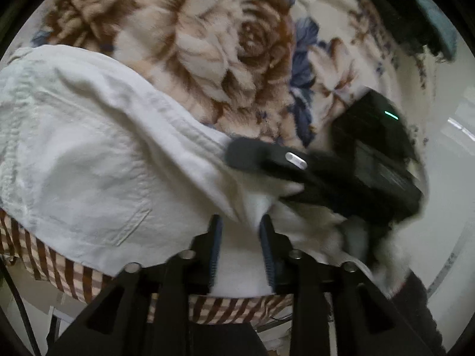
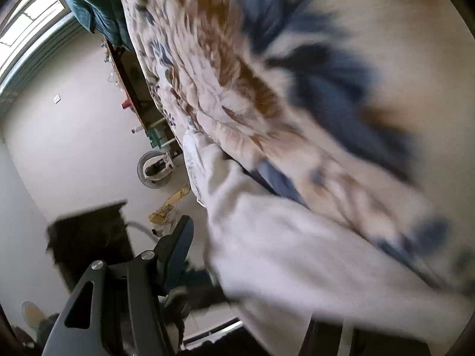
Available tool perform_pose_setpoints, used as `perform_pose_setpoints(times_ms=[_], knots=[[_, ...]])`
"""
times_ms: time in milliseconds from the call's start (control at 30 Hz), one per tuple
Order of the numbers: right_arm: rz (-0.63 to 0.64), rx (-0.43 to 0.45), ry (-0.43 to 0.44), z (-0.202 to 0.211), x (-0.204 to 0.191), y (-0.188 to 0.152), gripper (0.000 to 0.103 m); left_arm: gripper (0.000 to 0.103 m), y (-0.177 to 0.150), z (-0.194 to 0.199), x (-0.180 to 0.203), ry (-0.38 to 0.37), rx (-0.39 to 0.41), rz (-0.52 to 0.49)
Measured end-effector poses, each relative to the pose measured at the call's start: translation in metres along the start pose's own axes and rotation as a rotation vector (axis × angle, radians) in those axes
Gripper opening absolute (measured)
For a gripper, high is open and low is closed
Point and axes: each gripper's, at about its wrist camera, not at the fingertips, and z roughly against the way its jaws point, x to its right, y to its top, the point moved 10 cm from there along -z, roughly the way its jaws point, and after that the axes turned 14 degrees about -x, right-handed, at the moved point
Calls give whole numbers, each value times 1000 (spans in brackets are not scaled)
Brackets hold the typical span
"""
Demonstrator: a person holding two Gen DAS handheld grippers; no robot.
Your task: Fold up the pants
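Observation:
White pants (image 1: 89, 154) lie on a floral blanket (image 1: 213, 47), the back pocket showing at lower left. My left gripper (image 1: 241, 252) is shut on a fold of the pants' white cloth between its blue pads. The right gripper (image 1: 261, 157) shows in the left wrist view as a dark body pressed onto the pants' edge. In the right wrist view the pants (image 2: 282, 255) drape over where the gripper's right finger is; only the left finger (image 2: 178, 246) shows, so its state is unclear. The view is blurred.
A brown-and-white striped sheet (image 1: 59, 264) hangs under the pants at the bed's edge. A teal cloth (image 2: 89, 3) lies at the far end of the bed. The floor holds a round bowl (image 2: 154, 172), a black box (image 2: 92, 237) and scraps (image 2: 169, 207).

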Motion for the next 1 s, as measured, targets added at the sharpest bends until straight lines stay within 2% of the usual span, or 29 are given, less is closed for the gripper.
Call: perform_pose_setpoints(times_ms=[133, 167, 200, 267, 333, 367, 467, 533, 567, 600, 633, 667, 700, 733, 833, 900, 933, 1000], knots=[[-20, -60, -16, -32, -1, 27, 70, 31, 5, 24, -29, 65, 113, 3], [-19, -62, -51, -36, -2, 32, 63, 31, 11, 25, -40, 103, 140, 8], [-11, -59, -71, -35, -4, 33, 37, 31, 21, 24, -59, 167, 170, 26], [0, -45, -105, -27, -9, 33, 18, 31, 31, 13, -93, 226, 158, 92], [7, 11, -72, 6, -20, 32, 17, 30, 38, -2, -123, 158, 105, 168], [11, 29, -89, 20, -21, 30, 17, 31, 40, -5, -129, 135, 98, 175], [-21, 27, -111, 34, -9, 21, 18, 31, 39, -8, -133, 143, 89, 161], [-36, -4, -85, 32, -5, 21, 34, 30, 38, -10, -133, 160, 91, 147], [-44, -27, -89, 26, -4, 24, 51, 31, 38, -10, -132, 163, 92, 147], [-42, -32, -101, 23, -5, 29, 52, 30, 39, -11, -130, 161, 91, 151], [-35, -46, -117, 18, -5, 31, 49, 30, 38, -12, -131, 158, 88, 154], [-36, -58, -131, 11, -8, 34, 27, 30, 38, -13, -133, 150, 84, 161], [-46, -38, -171, 11, -9, 38, 16, 30, 40, -11, -128, 137, 85, 166], [-64, 12, -212, 25, -10, 43, 15, 30, 41, -9, -130, 125, 84, 160], [-90, 96, -218, 52, -3, 33, 13, 29, 44, -4, -138, 119, 76, 151], [-104, 135, -187, 73, 1, 26, 13, 29, 44, -4, -140, 123, 72, 147], [-121, 183, -201, 88, 6, 22, 13, 29, 46, -4, -144, 126, 72, 145], [-131, 272, -290, 121, 8, 12, 14, 29, 46, -2, -145, 132, 72, 138]])
